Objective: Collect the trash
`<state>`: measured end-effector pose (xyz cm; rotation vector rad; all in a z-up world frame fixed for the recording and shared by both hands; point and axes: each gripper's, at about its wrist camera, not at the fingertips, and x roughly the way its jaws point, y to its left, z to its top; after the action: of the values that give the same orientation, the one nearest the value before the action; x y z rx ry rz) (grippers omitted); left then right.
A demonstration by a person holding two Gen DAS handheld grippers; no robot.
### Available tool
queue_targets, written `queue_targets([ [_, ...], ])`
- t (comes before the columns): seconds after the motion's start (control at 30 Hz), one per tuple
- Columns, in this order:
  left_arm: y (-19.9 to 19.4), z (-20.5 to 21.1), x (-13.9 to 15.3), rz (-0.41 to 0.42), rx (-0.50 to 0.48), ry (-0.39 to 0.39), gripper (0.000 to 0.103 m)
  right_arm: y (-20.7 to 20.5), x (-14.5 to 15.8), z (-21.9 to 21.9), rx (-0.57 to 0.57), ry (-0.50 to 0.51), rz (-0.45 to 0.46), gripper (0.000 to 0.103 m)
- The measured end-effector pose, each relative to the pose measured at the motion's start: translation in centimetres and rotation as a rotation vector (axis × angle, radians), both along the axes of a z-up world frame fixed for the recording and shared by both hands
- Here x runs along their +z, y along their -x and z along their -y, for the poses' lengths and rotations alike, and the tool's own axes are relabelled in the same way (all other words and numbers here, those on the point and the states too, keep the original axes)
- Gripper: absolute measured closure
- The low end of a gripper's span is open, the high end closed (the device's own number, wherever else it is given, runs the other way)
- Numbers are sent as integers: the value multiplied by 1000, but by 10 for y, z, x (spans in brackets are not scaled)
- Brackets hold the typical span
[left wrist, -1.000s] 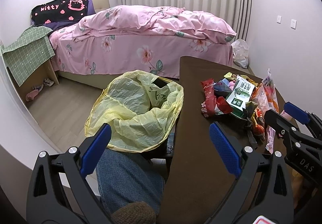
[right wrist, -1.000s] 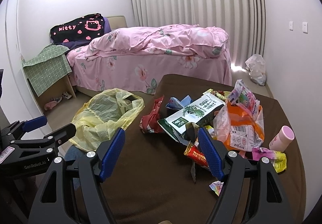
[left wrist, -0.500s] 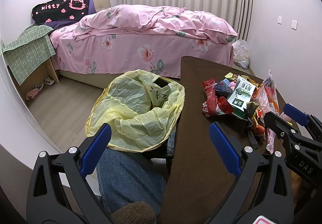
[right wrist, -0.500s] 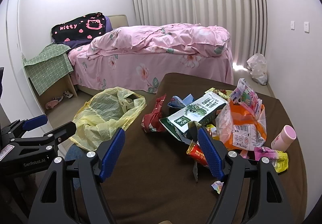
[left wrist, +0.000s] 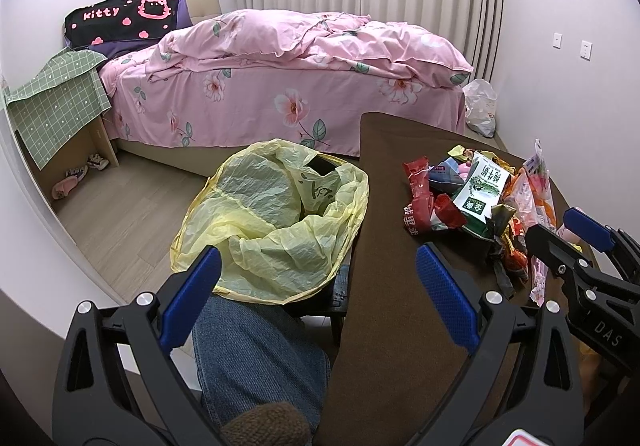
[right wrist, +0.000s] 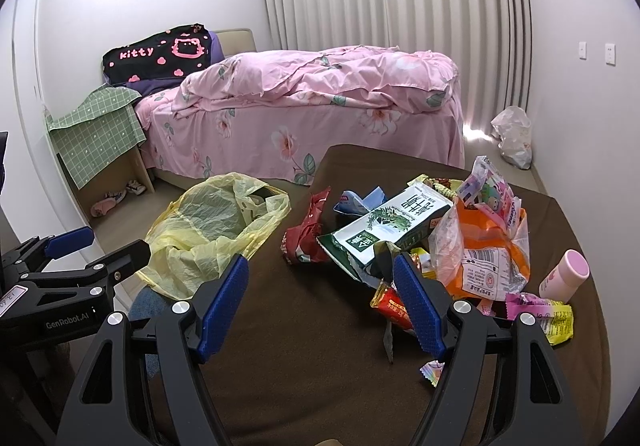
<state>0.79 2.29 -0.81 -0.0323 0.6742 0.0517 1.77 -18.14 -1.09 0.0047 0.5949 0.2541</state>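
Observation:
A pile of trash sits on the brown table: a green-and-white carton, a red wrapper, an orange bag, small wrappers and a pink bottle. An open yellow plastic bag hangs at the table's left edge. My left gripper is open, held low between bag and table. My right gripper is open over the table, just short of the pile, and nothing is between its fingers.
A person's knee in jeans is below the bag. A bed with a pink floral cover stands behind. A white plastic bag lies on the floor by the curtain. A cloth-covered box is at left.
Both views have shifted only slightly; the right gripper has eased a little toward the pile. Both grippers stay open.

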Motion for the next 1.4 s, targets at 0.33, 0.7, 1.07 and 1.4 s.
queue_targets([
  [0.33, 0, 0, 0, 0, -1, -1, 10, 0, 0, 1, -1, -3, 2, 32],
  [0.7, -2, -1, 2, -4, -3, 2, 10, 0, 0, 2, -5, -2, 3, 32],
  [1.07, -25, 4, -11, 8, -52, 52, 10, -3, -8, 45, -101, 49, 18, 32],
  [1.4, -95, 36, -48, -57, -232, 133, 10, -14, -37, 111, -220, 85, -37, 32],
])
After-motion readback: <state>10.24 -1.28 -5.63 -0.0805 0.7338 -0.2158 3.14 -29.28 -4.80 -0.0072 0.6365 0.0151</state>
